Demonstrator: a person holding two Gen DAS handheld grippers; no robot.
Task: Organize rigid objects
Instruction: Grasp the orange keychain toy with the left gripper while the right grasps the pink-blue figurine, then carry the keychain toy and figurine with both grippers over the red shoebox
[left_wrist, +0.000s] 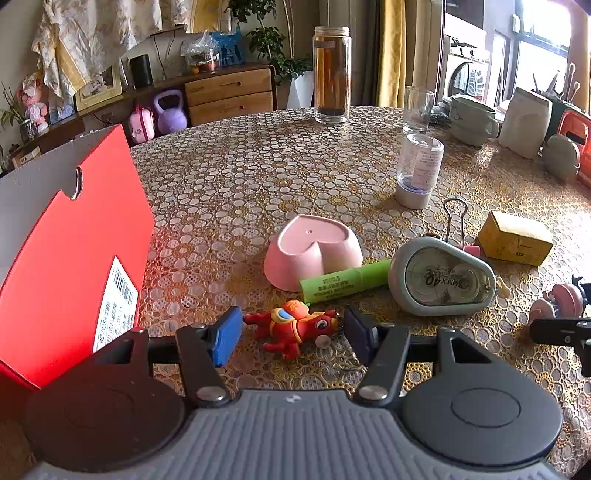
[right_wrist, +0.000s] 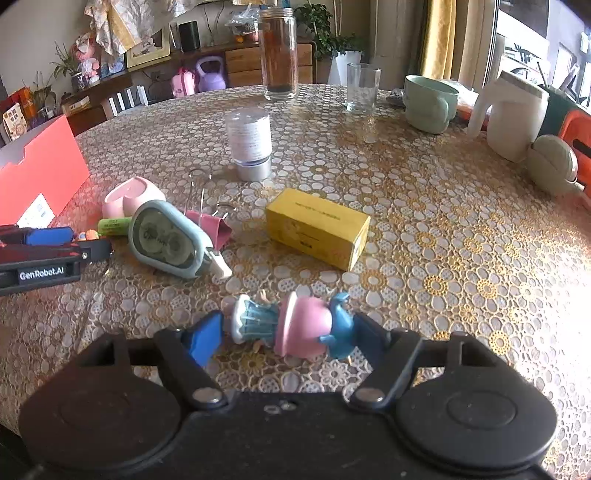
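Observation:
My left gripper (left_wrist: 293, 336) is open, its blue pads on either side of a red toy horse (left_wrist: 295, 328) lying on the table. My right gripper (right_wrist: 286, 338) is open around a pink and blue figurine (right_wrist: 291, 325) lying on its side; its right pad touches the figurine's blue end. Beyond lie a pink heart-shaped dish (left_wrist: 314, 249), a green tube (left_wrist: 343, 282), a grey correction-tape dispenser (left_wrist: 441, 277), a pink binder clip (right_wrist: 210, 221) and a yellow box (right_wrist: 317, 227). A red box (left_wrist: 66, 266) stands open at the left.
A small capped bottle (left_wrist: 419, 171), a tall jar (left_wrist: 331, 74), a drinking glass (left_wrist: 417, 109), a green mug (right_wrist: 428, 103) and a white jug (right_wrist: 513, 114) stand further back on the patterned tablecloth (left_wrist: 240, 177). The left gripper shows in the right wrist view (right_wrist: 44, 254).

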